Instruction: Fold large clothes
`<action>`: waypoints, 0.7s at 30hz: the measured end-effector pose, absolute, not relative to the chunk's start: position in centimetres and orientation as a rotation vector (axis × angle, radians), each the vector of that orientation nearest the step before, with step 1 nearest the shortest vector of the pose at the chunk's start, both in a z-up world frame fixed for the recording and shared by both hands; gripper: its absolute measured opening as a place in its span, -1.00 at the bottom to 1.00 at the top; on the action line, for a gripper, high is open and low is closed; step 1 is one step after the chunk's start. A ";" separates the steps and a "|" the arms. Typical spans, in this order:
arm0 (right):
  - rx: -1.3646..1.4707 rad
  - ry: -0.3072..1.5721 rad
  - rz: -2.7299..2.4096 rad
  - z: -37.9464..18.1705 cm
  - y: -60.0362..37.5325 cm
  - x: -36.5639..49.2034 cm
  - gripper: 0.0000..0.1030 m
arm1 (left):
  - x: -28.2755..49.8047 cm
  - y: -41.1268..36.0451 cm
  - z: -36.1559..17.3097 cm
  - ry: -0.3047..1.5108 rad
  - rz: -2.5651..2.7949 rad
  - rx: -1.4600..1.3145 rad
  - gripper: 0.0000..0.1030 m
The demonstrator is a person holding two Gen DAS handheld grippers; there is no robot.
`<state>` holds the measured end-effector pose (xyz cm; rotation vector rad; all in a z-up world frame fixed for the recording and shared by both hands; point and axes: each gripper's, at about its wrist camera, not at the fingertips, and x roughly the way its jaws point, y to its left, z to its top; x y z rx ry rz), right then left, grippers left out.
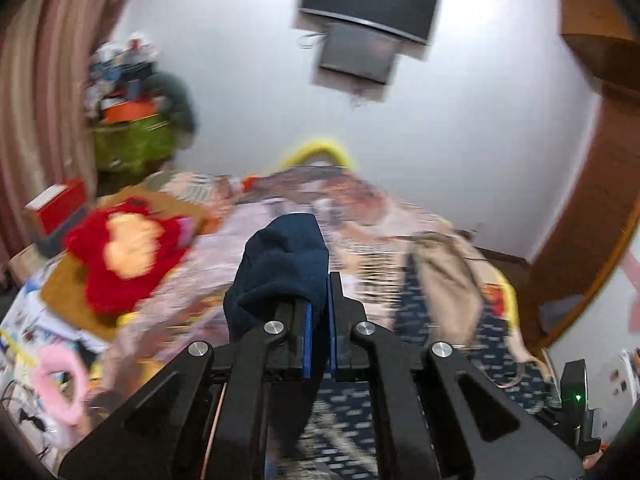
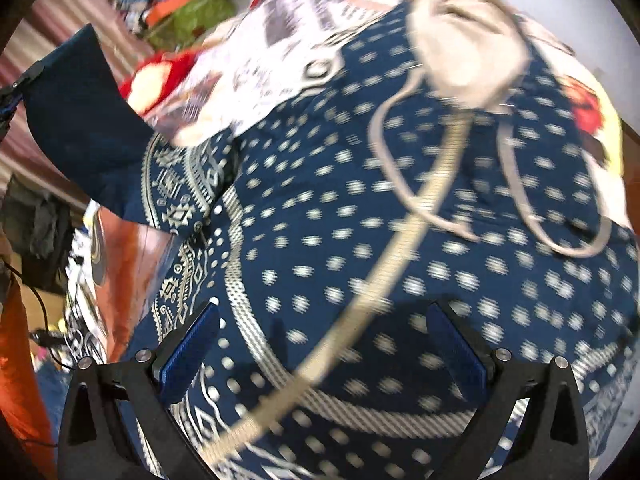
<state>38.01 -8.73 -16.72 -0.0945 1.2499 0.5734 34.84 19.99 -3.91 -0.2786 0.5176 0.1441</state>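
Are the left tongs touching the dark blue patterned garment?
Touching. In the left wrist view the left tongs are shut on a bunched fold of the dark blue patterned garment, blue pads pressing it.

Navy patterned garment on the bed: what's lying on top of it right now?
On the navy patterned garment lies a beige bag, its straps trailing across the print. A pale printed cloth overlaps its far edge. Whatever lies beneath them is hidden.
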 end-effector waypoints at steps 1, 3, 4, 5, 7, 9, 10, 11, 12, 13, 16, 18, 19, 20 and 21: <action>-0.074 1.238 0.561 -16.1 -9.9 37.9 1.00 | 35.4 18.3 -3.9 0.526 0.111 -0.272 -0.90; -0.024 1.212 0.539 -15.1 -12.8 37.6 1.00 | 36.9 14.3 -4.4 0.554 0.042 -0.256 -0.90; 0.001 1.198 0.524 -14.5 -14.5 37.4 1.00 | 37.9 11.8 -5.0 0.581 -0.004 -0.245 -0.90; 0.019 1.184 0.507 -13.9 -15.9 37.2 1.00 | 38.3 10.1 -5.5 0.599 -0.031 -0.238 -0.90; 0.044 1.155 0.463 -13.1 -18.5 36.8 1.00 | 39.7 5.6 -7.4 0.665 -0.106 -0.212 -0.90; 0.052 1.135 0.424 -12.3 -21.0 36.4 1.00 | 40.8 2.2 -9.2 0.732 -0.167 -0.192 -0.90; 0.053 1.128 0.408 -12.3 -21.7 36.2 1.00 | 41.2 0.2 -10.4 0.778 -0.200 -0.178 -0.90; 0.057 1.121 0.392 -12.1 -22.9 36.0 1.00 | 41.6 -1.4 -11.7 0.825 -0.229 -0.165 -0.90; 0.064 1.114 0.376 -12.3 -23.9 35.6 1.00 | 41.8 -3.3 -13.0 0.870 -0.256 -0.151 -0.90; 0.074 1.111 0.363 -12.3 -25.0 35.4 1.00 | 42.0 -5.2 -14.6 0.928 -0.284 -0.130 -0.90; 0.090 1.112 0.338 -12.7 -27.4 34.9 1.00 | 41.9 -8.4 -17.8 1.044 -0.330 -0.070 -0.90; 0.100 1.120 0.319 -13.4 -28.5 34.7 1.00 | 41.4 -9.9 -19.2 1.107 -0.351 -0.023 -0.90; 0.105 1.125 0.314 -13.6 -29.0 34.7 1.00 | 41.1 -10.3 -19.6 1.129 -0.360 0.001 -0.90; 0.114 1.132 0.310 -13.8 -29.4 34.7 1.00 | 40.8 -10.5 -19.5 1.134 -0.368 0.011 -0.90; 0.121 1.136 0.311 -14.0 -29.6 34.7 1.00 | 40.7 -10.3 -19.3 1.137 -0.373 0.013 -0.89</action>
